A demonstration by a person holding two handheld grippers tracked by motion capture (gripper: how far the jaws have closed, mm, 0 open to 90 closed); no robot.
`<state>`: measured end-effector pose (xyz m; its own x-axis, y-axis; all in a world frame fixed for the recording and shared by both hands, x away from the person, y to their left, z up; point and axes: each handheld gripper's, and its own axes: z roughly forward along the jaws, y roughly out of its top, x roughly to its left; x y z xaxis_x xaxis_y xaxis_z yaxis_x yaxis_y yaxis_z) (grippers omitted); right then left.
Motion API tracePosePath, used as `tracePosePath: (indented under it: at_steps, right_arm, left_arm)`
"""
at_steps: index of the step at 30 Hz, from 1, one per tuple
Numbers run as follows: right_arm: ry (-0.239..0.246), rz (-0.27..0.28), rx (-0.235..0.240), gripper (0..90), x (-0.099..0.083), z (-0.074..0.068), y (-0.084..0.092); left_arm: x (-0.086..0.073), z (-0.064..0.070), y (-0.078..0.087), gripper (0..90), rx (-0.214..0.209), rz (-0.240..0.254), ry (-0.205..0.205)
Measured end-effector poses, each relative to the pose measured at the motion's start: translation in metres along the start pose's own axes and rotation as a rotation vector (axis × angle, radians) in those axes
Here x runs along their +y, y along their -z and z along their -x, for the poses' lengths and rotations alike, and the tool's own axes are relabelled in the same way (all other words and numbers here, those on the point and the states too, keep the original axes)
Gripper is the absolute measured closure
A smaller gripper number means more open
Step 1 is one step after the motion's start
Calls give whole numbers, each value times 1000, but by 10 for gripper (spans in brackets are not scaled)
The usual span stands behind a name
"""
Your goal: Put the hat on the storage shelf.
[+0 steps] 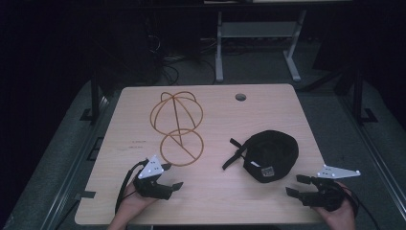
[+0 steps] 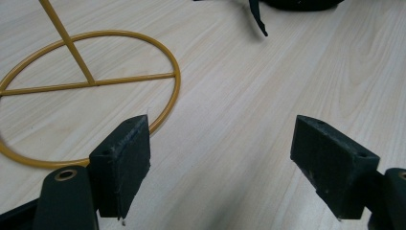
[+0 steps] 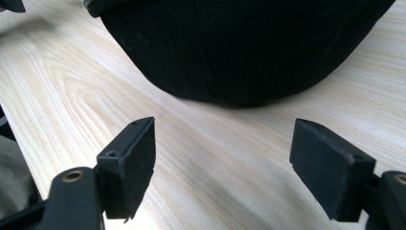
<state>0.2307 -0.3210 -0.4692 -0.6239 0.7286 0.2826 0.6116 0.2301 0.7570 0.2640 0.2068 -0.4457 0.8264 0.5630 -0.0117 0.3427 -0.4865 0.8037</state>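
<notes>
Table: while the room around it lies dark, the light wooden table (image 1: 215,201) fills the middle of the high view, with a round hole (image 1: 240,97) near its upper edge.
Wire stand: a yellow-gold wire stand (image 1: 176,125) sits left of centre in the high view, a domed frame at the top and a flat ring with a crossbar below it; in the left gripper view that ring (image 2: 91,96) takes up the upper left of the frame.
Cap: a black cap (image 1: 270,155) lies right of centre in the high view, its strap (image 1: 233,153) trailing toward the left; a small label on its lower edge is too small to read, and it may be lying crown down.
Left gripper: the left gripper (image 1: 172,176) is at the lower left of the high view, held in a hand (image 1: 131,207), jaws spread wide and empty, just below the ring.
Right gripper: the right gripper (image 1: 298,185) is at the lower right of the high view, held in a hand (image 1: 341,215), jaws wide apart with nothing between them.
Gap to cap: in the right gripper view the cap (image 3: 239,48) spans the top of the frame, with bare wood between it and the jaws.
</notes>
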Motion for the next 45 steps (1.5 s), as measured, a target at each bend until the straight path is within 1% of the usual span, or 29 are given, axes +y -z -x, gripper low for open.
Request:
tracePosePath:
  at_steps: [4, 10, 11, 14, 16, 21, 22, 23, 24, 27, 30, 32, 33, 35, 36, 37, 38, 40, 41, 42, 45]
  right_arm:
    - [5, -1, -4, 236, 0, 0, 0]
    - [6, 3, -4, 236, 0, -1, 1]
    - [6, 5, -3, 236, 0, -1, 1]
    - [4, 10, -5, 236, 1, -3, 2]
    - [13, 18, -8, 236, 0, -4, 3]
    - [11, 23, -8, 236, 1, -5, 3]
    - [6, 21, -7, 236, 1, -6, 3]
    - [7, 19, -4, 236, 1, -5, 3]
    - [5, 20, -2, 236, 0, -5, 2]
    - [10, 23, 1, 236, 0, -5, 3]
    - [5, 27, 3, 236, 0, -5, 4]
    - [12, 29, 4, 236, -1, -4, 4]
    - [1, 30, 5, 236, -1, -4, 5]
    - [0, 31, 7, 235, -1, -3, 6]
    - [2, 33, 7, 235, 0, -3, 6]
    - [0, 38, 8, 235, 0, -3, 6]
    - [2, 41, 7, 235, -1, -3, 6]
    - [-3, 41, 7, 235, -1, -4, 6]
    - [-3, 41, 7, 235, -1, -4, 6]
    - [-2, 40, 5, 235, -1, -3, 7]
    - [-3, 42, 5, 236, -1, -2, 7]
  left_arm:
    - [1, 1, 0, 211, -17, 0, -10]
    - [1, 5, 2, 211, -25, 8, -10]
    - [3, 5, 1, 211, -31, 8, -17]
    - [5, 7, -1, 210, -37, 12, -18]
    - [8, 11, -2, 209, -56, 19, -35]
    - [12, 15, -6, 209, -70, 11, -48]
    - [14, 16, -6, 209, -73, 10, -52]
    - [18, 19, -7, 210, -84, 20, -54]
    - [18, 19, -7, 210, -84, 20, -54]
    - [28, 23, -12, 211, -112, 32, -55]
    - [36, 27, -18, 211, -129, 26, -68]
    - [38, 28, -19, 211, -131, 25, -72]
    - [42, 31, -22, 211, -144, 24, -86]
    - [44, 33, -23, 211, -150, 22, -88]
    - [48, 34, -25, 211, -154, 22, -97]
    - [50, 36, -26, 210, -161, 23, -97]
    - [55, 38, -29, 210, -172, 25, -102]
    - [62, 41, -32, 210, -184, 22, -116]
    - [62, 41, -32, 210, -184, 22, -116]
    - [69, 44, -36, 210, -196, 23, -126]
    - [78, 48, -41, 209, -213, 28, -137]
